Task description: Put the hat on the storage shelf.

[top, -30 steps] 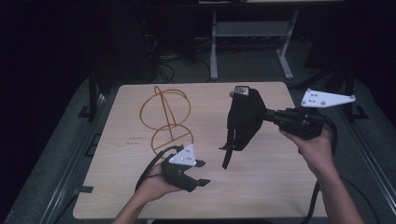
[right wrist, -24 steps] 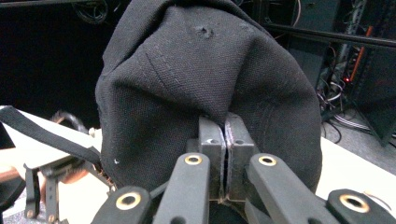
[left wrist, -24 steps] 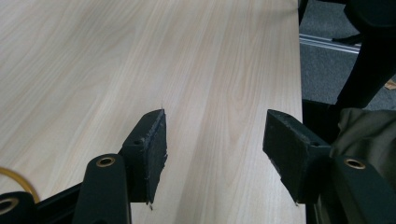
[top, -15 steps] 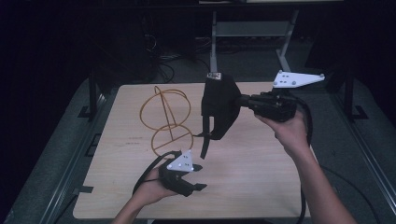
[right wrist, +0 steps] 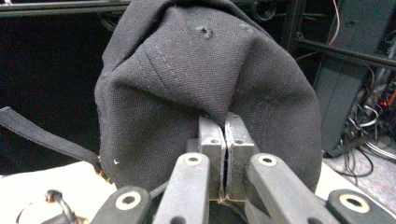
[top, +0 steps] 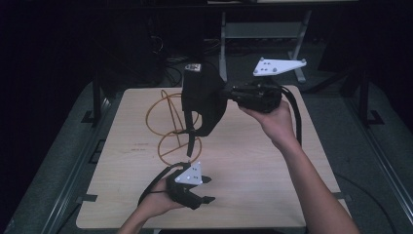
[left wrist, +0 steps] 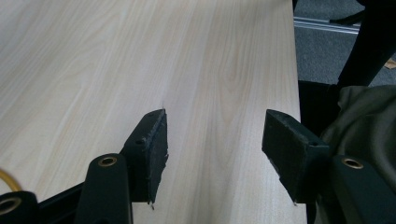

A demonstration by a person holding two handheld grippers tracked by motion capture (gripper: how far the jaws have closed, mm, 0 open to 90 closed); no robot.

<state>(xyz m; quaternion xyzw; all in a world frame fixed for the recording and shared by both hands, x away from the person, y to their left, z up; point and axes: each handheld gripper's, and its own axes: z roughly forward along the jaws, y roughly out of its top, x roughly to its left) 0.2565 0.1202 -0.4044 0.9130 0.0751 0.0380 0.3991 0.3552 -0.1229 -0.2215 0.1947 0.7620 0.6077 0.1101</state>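
**Black cap held aloft over the wire stand; left gripper idle at the near edge**

The right gripper (top: 229,95) is raised above the far half of the table (top: 253,161); its jaws are pressed together on a fold of the black cap (top: 202,100), as the right gripper view confirms, with the two metal pads meeting on the fabric and no gap between them; the cap (right wrist: 205,79) bulges above and around the pinch point.

Position of the cap: clear of the table surface, suspended at the gripper's tip, directly beside and partly in front of the orange wire stand (top: 170,122); whether cap and stand touch cannot be determined.

Orientation of the cap: its long axis runs roughly vertical in the high view; a white label sits at the top end; the crown faces right, toward the gripper; a black strap (top: 194,144) hangs down from the lower end toward the table; the strap end lies just above the tabletop, near the left gripper's grey plate.

The left gripper (top: 202,189) rests low at the near edge of the table, held in the left hand (top: 156,202); in the left gripper view its jaws stand wide apart with nothing between them, bare wood grain visible across the gap (left wrist: 212,154); it points rightward across the table, well below the cap.
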